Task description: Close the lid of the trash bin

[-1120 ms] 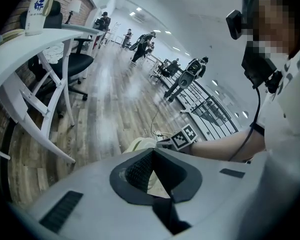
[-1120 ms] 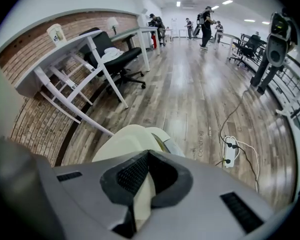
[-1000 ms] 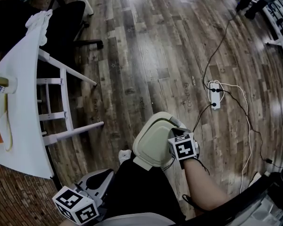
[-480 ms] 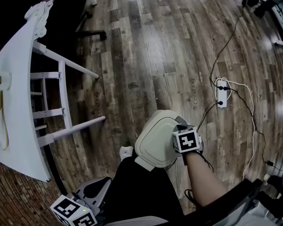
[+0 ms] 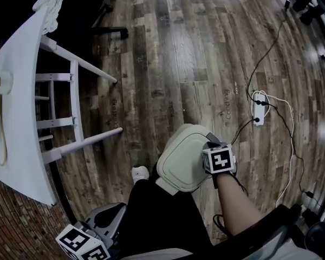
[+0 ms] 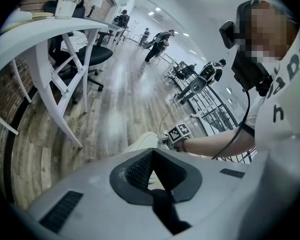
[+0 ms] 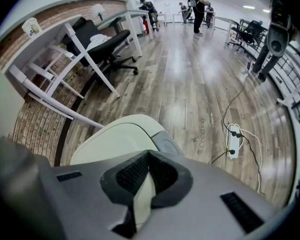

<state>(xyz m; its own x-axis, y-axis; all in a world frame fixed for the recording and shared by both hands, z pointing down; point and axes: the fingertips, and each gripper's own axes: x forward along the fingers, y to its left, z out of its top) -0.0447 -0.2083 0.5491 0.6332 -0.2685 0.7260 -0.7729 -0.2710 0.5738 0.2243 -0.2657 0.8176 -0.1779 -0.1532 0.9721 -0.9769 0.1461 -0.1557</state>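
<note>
Cream plastic lid of the trash bin: it lies flat over the bin's mouth, and the head view shows no gap at its rim. By that reading it is down, or all but down. Grey latch panel: at the bin's far edge, just past your jaw tips in the right gripper view.

Right gripper: directly over the bin, at the lid's right-hand edge. Its jaws are clenched tip to tip with nothing between them, and the cream surface shows through the slit behind. Whether the tips touch the lid I cannot tell.

Left gripper: well apart from the bin, low at your left beyond your dark trouser leg. Its jaws are drawn together and empty.

Wooden floor: under the bin. Power strip: right of the bin. White table: left of the bin, well apart.

Step in hand, as judged: the final press-down. The next move calls for a short, straight push near the latch edge until the lid seats. After that, lift off cleanly without dragging the bin.
</note>
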